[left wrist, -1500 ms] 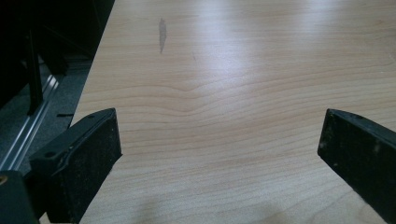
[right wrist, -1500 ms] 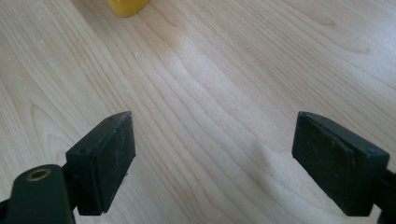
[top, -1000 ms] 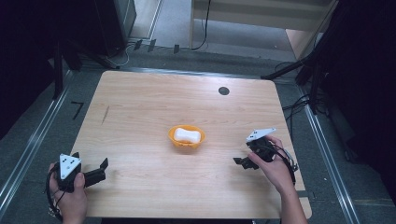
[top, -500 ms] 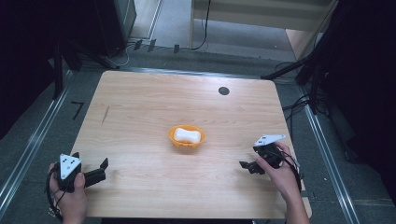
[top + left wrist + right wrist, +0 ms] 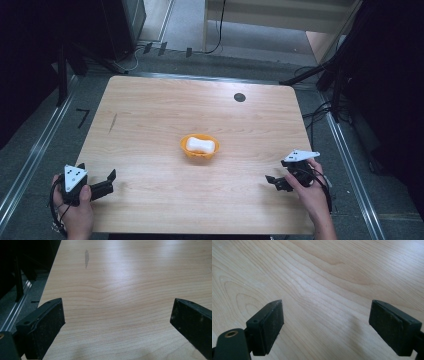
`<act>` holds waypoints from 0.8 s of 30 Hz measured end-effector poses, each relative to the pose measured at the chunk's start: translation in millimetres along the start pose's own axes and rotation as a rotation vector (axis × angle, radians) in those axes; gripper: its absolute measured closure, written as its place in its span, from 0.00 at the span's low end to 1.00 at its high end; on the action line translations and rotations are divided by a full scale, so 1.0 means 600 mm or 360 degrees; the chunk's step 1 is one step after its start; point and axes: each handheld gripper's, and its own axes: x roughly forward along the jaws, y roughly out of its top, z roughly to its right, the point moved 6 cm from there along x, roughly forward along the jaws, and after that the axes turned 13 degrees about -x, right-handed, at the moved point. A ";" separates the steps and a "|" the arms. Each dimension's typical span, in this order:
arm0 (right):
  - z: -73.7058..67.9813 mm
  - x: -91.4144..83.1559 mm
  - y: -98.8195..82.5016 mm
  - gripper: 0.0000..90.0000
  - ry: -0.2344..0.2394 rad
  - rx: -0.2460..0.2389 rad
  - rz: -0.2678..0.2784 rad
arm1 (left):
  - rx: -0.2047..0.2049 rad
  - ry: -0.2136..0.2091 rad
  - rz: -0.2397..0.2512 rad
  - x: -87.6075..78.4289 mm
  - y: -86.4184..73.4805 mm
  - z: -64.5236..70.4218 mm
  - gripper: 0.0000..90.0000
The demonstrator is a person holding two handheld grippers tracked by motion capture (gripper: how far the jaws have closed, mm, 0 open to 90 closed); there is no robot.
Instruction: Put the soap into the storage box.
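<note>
Orange bowl point(image 5: 199, 146) sits near the middle of the wooden table point(image 5: 150, 115), slightly toward the person's side. Inside it lies a white, rounded block point(image 5: 200, 145), resting lengthwise across the bowl; what it is made of cannot be told. The bowl stands alone, bare wood all around, nothing touching it.

Right gripper point(image 5: 274, 181) is at the near right corner region of the table, well apart from the bowl, held in the right hand point(image 5: 310, 187), grey three-cornered plate on top. Its jaws point left across the table, toward the centre. In the right gripper view the gripper point(image 5: 325, 325) has its jaws spread wide with only wood grain between them; they grasp nothing.

Left gripper point(image 5: 107, 181) is at the near left corner, held in the left hand point(image 5: 75, 207), also well apart from the bowl, jaws pointing right and a little away. In the left gripper view the gripper point(image 5: 117, 322) has its jaws set wide, nothing between them, bare tabletop ahead.

Between either gripper and the bowl: open tabletop, no obstacle.

Other marks: a small dark round disc point(image 5: 239, 97) near the far edge of the table, right of centre; a short dark streak point(image 5: 113, 122) on the wood at the left, seen again in the left gripper view point(image 5: 86, 258). Cables point(image 5: 320, 112) lie on the floor off the right edge.
</note>
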 end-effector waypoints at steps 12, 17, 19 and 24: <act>0.001 -0.023 -0.046 0.15 -0.0046 0.0064 0.0036 | 0.0002 0.0000 0.0004 0.000 0.000 0.000 0.00; 0.002 -0.035 -0.069 0.15 -0.0066 0.0106 0.0066 | 0.0002 0.0001 0.0004 0.000 0.000 0.000 0.00; 0.002 -0.040 -0.079 0.15 -0.0074 0.0125 0.0072 | 0.0003 0.0001 0.0004 0.000 0.000 0.000 0.00; 0.003 -0.051 -0.097 0.15 -0.0108 0.0158 0.0105 | 0.0004 0.0000 0.0003 0.000 0.000 0.001 0.00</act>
